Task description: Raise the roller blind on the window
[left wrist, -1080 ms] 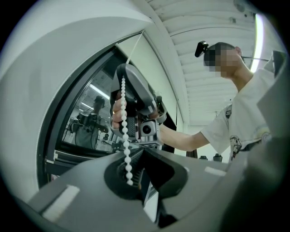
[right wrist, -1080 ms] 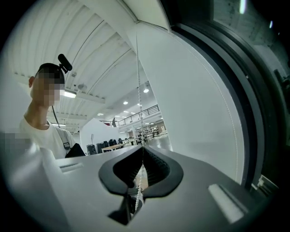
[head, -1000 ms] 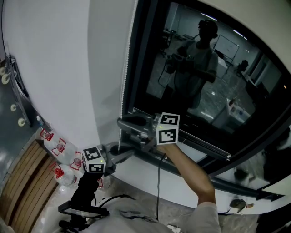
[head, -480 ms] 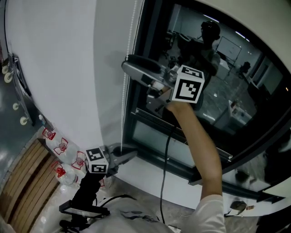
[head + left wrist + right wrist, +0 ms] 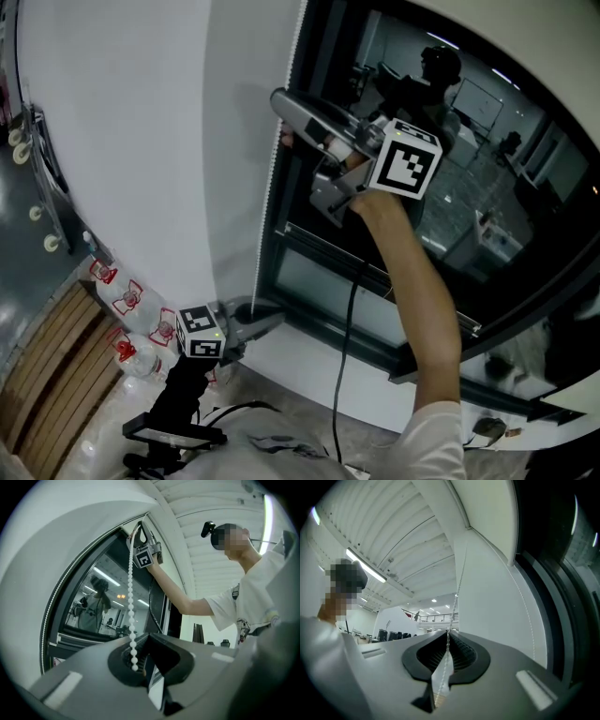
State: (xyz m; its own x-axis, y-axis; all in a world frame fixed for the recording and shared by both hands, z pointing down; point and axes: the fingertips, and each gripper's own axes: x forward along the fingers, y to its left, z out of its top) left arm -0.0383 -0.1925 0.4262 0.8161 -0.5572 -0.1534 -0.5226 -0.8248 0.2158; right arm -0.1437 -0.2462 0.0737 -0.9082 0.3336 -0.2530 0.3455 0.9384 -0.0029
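A white bead chain (image 5: 265,234) runs down the left edge of the dark window (image 5: 441,216). My left gripper (image 5: 267,319) sits low by the sill, shut on the chain's lower part; in the left gripper view the beads (image 5: 131,588) drop into its closed jaws (image 5: 143,639). My right gripper (image 5: 284,117) is raised high on the same chain, also seen from below (image 5: 140,531). Its jaws have just been closing, and in the right gripper view (image 5: 448,637) they pinch the thin chain (image 5: 457,588) between them. The blind itself is not clearly in view.
A white wall (image 5: 122,131) fills the left. Several water bottles with red labels (image 5: 122,305) stand on the floor beside wooden slats (image 5: 47,384). The window sill (image 5: 309,352) juts out below the glass. A black cable (image 5: 339,375) hangs from the right gripper.
My right gripper climbed from sill height to high up beside the chain, and drifted slightly up and right in the last half second. The left gripper stayed put.
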